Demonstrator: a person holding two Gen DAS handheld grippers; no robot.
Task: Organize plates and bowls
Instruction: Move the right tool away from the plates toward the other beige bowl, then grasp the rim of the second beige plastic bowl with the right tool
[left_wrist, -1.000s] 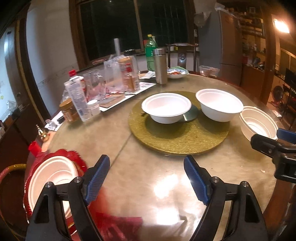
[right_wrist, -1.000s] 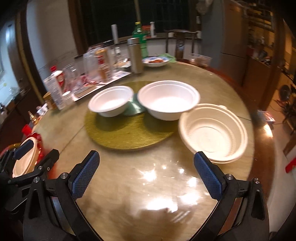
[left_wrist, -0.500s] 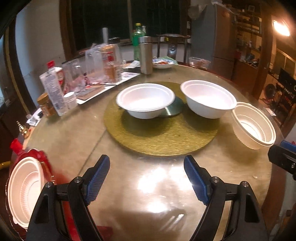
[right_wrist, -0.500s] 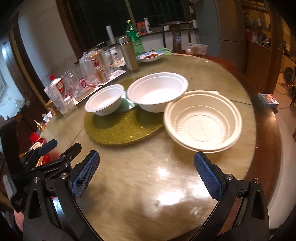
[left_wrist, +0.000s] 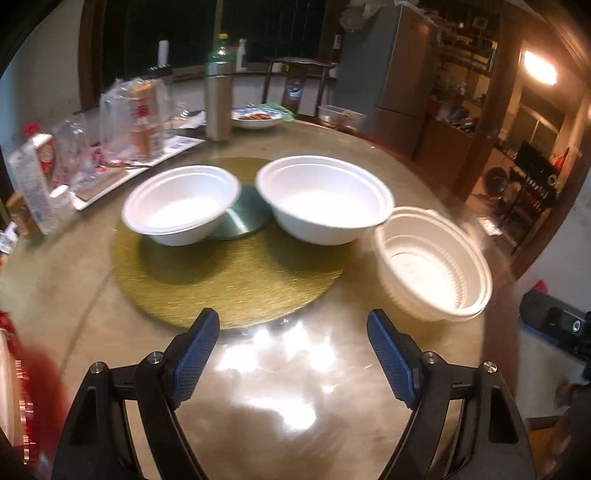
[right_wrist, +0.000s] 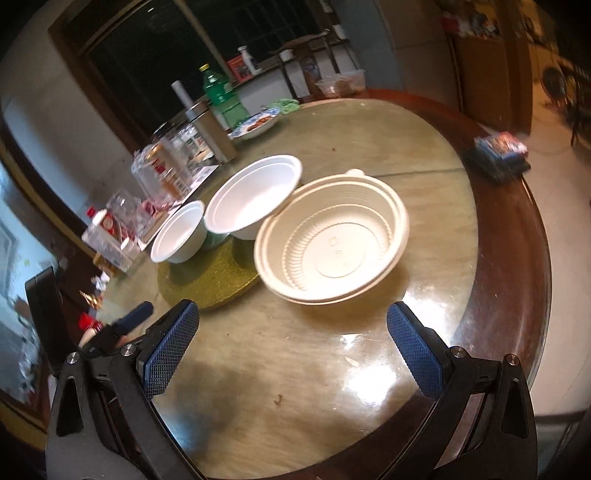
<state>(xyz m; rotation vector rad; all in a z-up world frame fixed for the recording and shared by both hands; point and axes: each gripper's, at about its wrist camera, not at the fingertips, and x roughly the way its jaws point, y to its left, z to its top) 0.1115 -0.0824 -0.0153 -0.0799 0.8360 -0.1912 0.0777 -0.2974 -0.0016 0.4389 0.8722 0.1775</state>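
Two white bowls stand on a gold turntable (left_wrist: 229, 284): a smaller one (left_wrist: 181, 205) on the left and a larger one (left_wrist: 323, 197) on the right. A cream ribbed bowl (left_wrist: 434, 264) sits on the table to their right; it fills the middle of the right wrist view (right_wrist: 332, 236). My left gripper (left_wrist: 293, 354) is open and empty, above the table in front of the turntable. My right gripper (right_wrist: 293, 347) is open and empty, just in front of the cream bowl. The left gripper shows at the left edge of the right wrist view (right_wrist: 125, 325).
Bottles, a steel flask (left_wrist: 218, 101), jars, a tray and a food plate (left_wrist: 257, 118) crowd the far left of the round table (right_wrist: 424, 147). A red plate stack (left_wrist: 22, 376) sits at the near left edge. The wooden table rim (right_wrist: 517, 295) runs close on the right.
Both views have swung to the right. The bowls now sit closer in the left wrist view. The cream bowl has become larger and nearer between my right gripper's fingers. Both grippers stay open.
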